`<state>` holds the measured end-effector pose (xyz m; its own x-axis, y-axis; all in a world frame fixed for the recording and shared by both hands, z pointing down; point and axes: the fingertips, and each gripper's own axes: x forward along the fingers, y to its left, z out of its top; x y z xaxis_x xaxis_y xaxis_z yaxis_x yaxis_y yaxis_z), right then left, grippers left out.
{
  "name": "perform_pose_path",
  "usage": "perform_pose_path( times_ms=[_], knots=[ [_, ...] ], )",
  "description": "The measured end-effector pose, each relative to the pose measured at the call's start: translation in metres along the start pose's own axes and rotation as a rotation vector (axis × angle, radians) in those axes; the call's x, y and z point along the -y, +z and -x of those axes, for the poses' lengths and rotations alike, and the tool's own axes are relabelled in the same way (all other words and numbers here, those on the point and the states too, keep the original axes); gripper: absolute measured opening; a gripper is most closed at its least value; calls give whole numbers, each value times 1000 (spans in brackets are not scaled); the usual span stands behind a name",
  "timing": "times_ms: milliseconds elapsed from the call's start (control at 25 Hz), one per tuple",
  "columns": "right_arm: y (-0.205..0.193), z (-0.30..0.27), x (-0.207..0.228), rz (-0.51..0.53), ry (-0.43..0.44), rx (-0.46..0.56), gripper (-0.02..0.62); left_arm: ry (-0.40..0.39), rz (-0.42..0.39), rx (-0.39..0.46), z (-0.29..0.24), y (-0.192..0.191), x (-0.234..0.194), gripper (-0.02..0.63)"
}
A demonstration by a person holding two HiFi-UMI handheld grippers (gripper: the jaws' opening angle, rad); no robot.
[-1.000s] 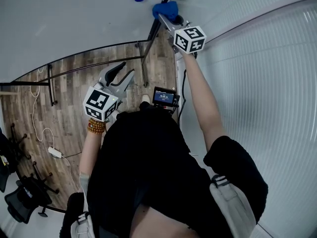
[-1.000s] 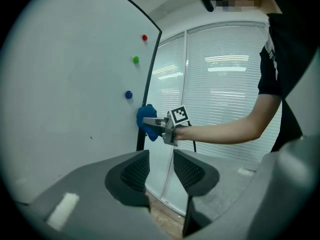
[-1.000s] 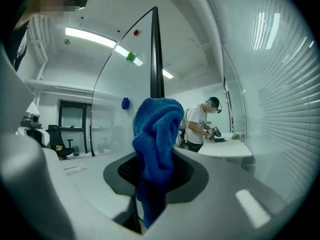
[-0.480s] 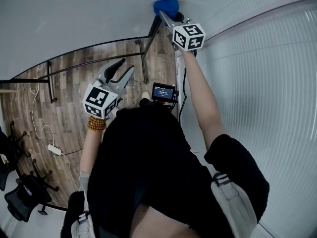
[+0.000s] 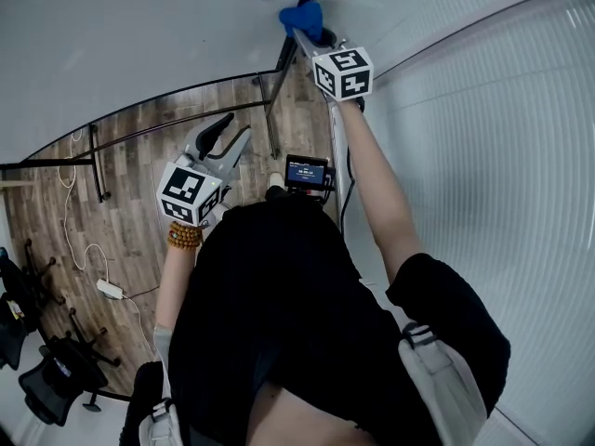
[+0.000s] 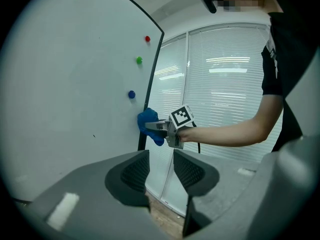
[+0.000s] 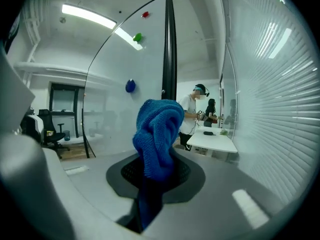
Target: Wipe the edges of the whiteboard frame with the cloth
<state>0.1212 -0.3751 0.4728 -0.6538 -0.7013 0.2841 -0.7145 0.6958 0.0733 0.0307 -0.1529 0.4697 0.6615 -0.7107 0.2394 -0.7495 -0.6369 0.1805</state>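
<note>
While the right gripper point(image 5: 303, 37), its jaws just closed tighter, clamps the blue cloth point(image 7: 157, 131) against the whiteboard frame's black vertical edge point(image 7: 169, 49), wiping seems under way; next, slide it along that edge. The left gripper point(image 6: 159, 171) gapes empty, well below the frame.

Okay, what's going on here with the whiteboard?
A person is working on the side edge of the whiteboard frame. The right gripper has just been closing its jaws on a bunched blue cloth, held up at that black edge. The left gripper hangs lower down, jaws apart and empty.
</note>
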Motion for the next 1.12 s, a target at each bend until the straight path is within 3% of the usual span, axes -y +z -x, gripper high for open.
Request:
perform_pose_path(
  times_ms=[120,440,920,1120],
  knots=[
    [-15,-7,-5,-64,10,-14,67,-1,-2,-4,1,-4,-2,253],
    [-64,-20,2,-409,53,-16,65,30,5,-11,6,-20,-20,253],
    [-91,-32,-7,-533,117,-117,66,66,27,-26,15,-21,-28,253],
    [-108,-37,-10,-539,130,-169,66,89,37,-35,18,-24,-29,253]
  ],
)
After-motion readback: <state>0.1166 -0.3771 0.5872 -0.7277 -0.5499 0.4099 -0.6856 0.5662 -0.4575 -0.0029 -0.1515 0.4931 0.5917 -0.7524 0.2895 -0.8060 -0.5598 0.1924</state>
